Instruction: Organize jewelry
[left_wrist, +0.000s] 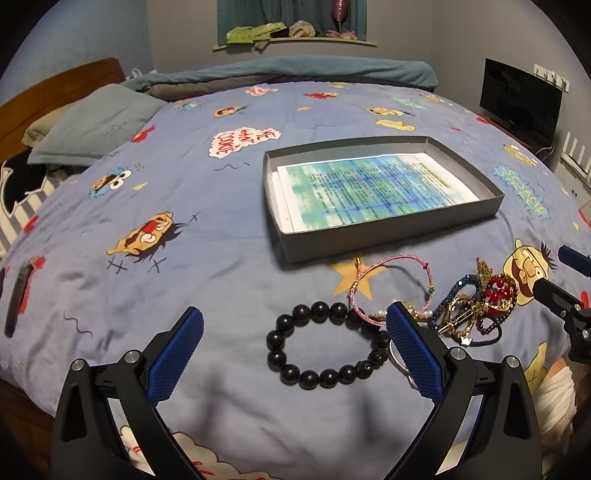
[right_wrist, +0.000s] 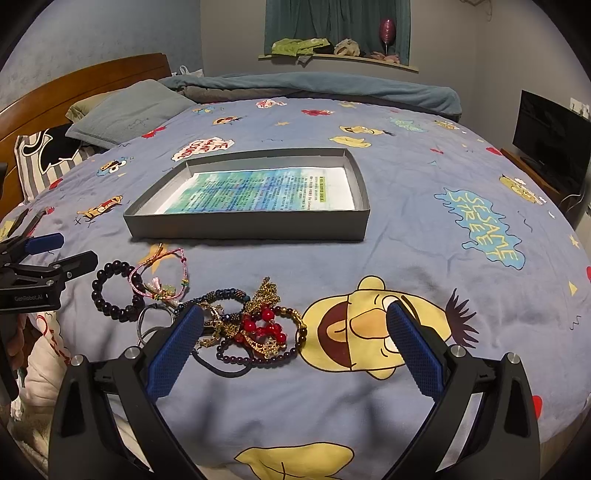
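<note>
Both grippers, left gripper (left_wrist: 295, 332) and right gripper (right_wrist: 295, 330), tilt downward, jaws spread wide and empty, over bead bracelet (left_wrist: 325, 345) and jewelry pile (right_wrist: 255, 325)

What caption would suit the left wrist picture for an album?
Open left gripper hovering over a dark bead bracelet on a cartoon bedspread, grey box beyond.

Bedspread (right_wrist: 424, 229) reads "SESAME STREET"; left gripper (right_wrist: 55, 254) "GenRobot.AI"
</note>
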